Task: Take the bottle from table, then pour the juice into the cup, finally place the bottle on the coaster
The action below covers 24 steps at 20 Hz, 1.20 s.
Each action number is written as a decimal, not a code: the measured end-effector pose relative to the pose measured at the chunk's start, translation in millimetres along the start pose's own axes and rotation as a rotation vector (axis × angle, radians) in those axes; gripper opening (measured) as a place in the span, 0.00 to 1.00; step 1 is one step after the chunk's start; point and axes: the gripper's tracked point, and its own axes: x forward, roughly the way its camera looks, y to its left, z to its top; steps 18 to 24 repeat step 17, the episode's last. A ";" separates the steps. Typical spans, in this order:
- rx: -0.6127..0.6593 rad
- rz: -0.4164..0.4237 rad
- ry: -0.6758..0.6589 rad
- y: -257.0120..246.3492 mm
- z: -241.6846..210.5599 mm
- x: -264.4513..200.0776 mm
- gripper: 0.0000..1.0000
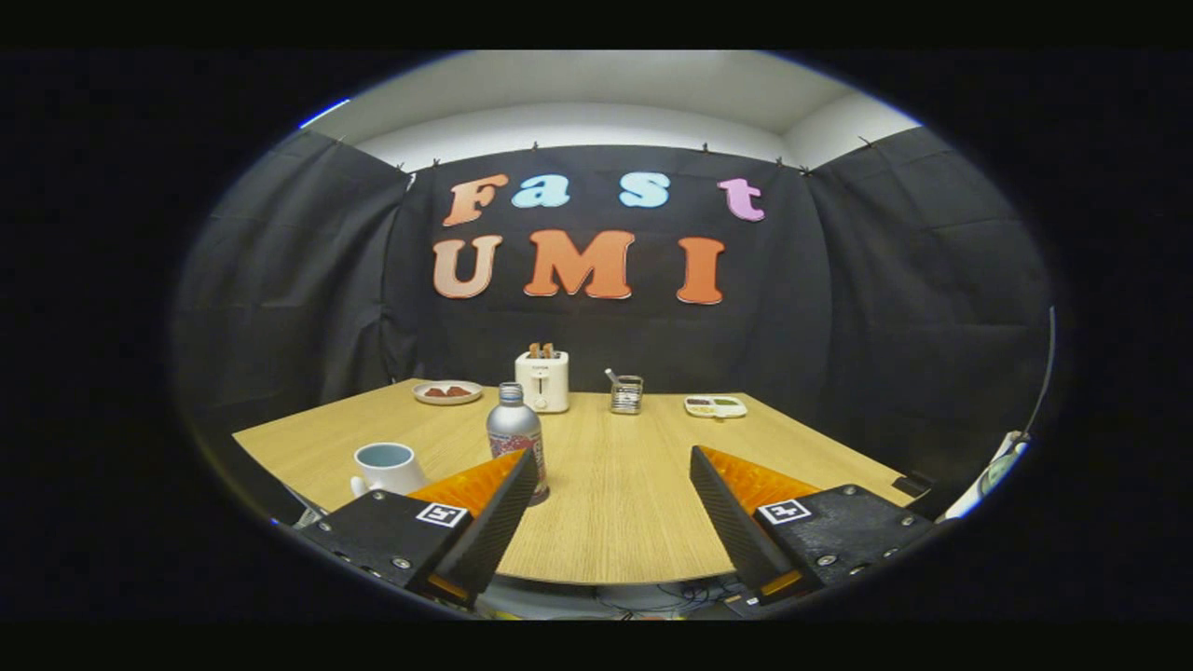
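Bottle (515,442): stands upright on the table (615,503), cap on, long axis vertical; its lower part is hidden behind my left finger.
Bottle from my jaws: ahead and off to the left, in line with my left finger's tip, not in the gap between my fingers.
Jaws: my gripper (615,485) is wide open, with nothing between the fingers but bare table.
Cup (387,468): a white mug just left of the bottle, upright, handle turned toward me; I cannot see whether it holds juice.
Coaster: I cannot make one out near the bottle.
Behind the bottle: a toaster (542,380) just beyond it, a plate (447,392) to the toaster's left, a small wire holder (626,394) and a flat tray (715,406) to its right.
My pose: held level, looking along the table from its near edge, fingers pointing toward the toaster.
Stage, as I judge it: bottle on the table and not in my grip; this fits either before a pick-up or after a set-down.
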 end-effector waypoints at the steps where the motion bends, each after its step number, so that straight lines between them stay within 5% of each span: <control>1: -0.004 -0.005 -0.004 -3.2 1.9 -1.3 0.97; 24: -0.018 -0.034 0.034 -16.6 -12.9 0.9 0.97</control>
